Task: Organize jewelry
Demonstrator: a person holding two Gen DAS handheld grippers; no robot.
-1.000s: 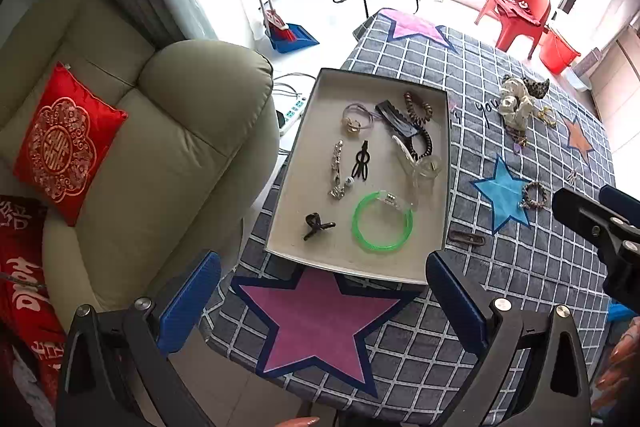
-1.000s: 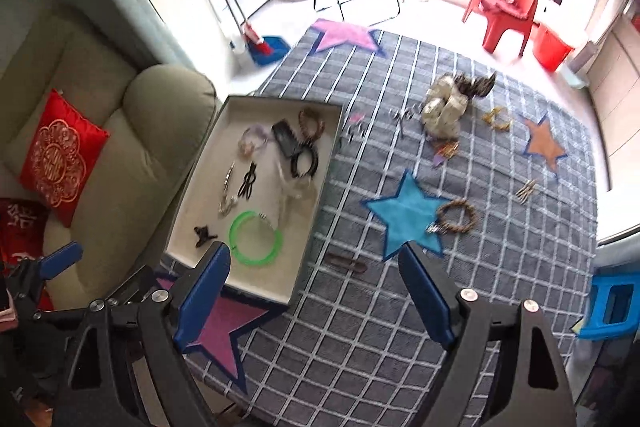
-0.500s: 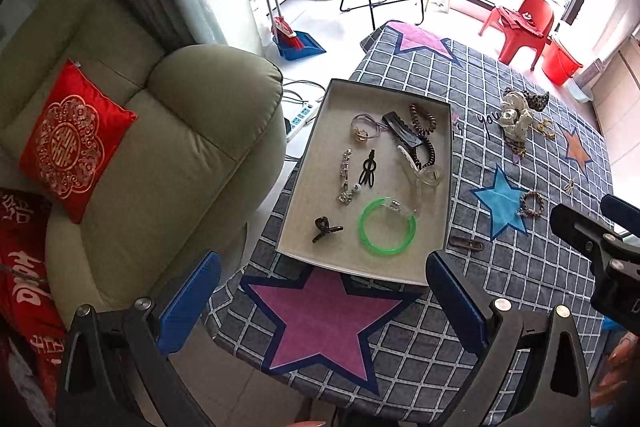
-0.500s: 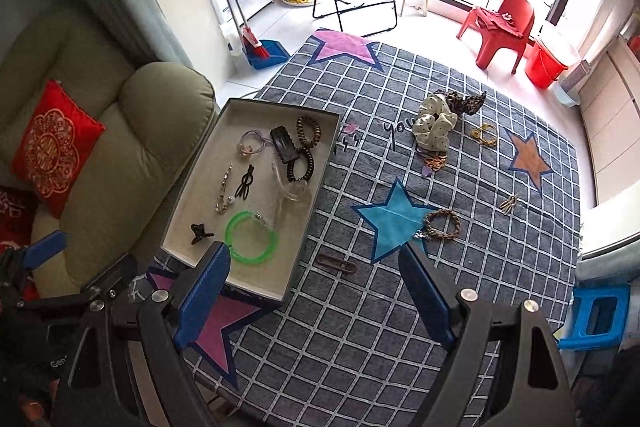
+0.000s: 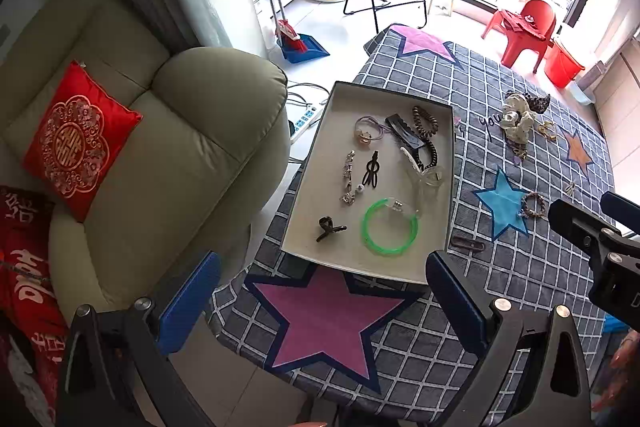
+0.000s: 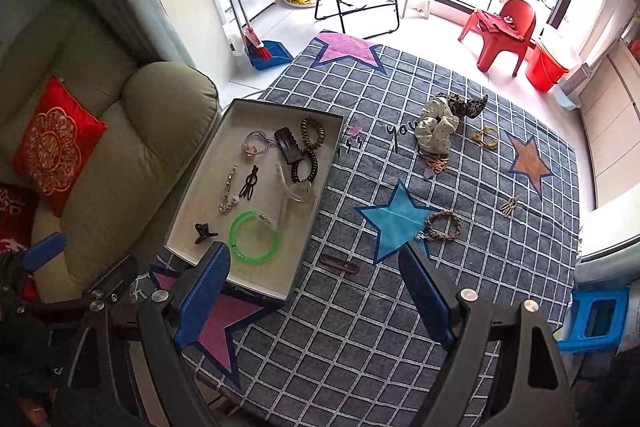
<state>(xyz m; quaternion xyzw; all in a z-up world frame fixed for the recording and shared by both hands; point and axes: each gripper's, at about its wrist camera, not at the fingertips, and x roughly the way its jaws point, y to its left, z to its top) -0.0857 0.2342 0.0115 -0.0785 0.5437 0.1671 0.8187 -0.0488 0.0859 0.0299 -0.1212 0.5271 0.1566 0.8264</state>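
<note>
The tray's (image 6: 240, 285) near edge hid behind a blue finger (image 6: 202, 297). The small gold pieces (image 6: 509, 206) far right were too tiny to identify. The blue stool (image 6: 596, 319) was partly hidden.

armchair (image 5: 168, 155) w/ red cushion (image 5: 76, 139) | red chair (image 6: 500, 27) | blue stool (image 6: 596, 319)

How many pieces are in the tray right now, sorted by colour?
Black: 4 (barrette, black coil hair tie, hairpin, small claw clip)
Brown: 1 (brown coil hair tie)
Purple: 1 (charm hair tie)
Silver: 1 (beaded clip)
Clear: 1 (clear claw clip)
Green: 1 (bangle)
Total: 9 in the tray
</note>
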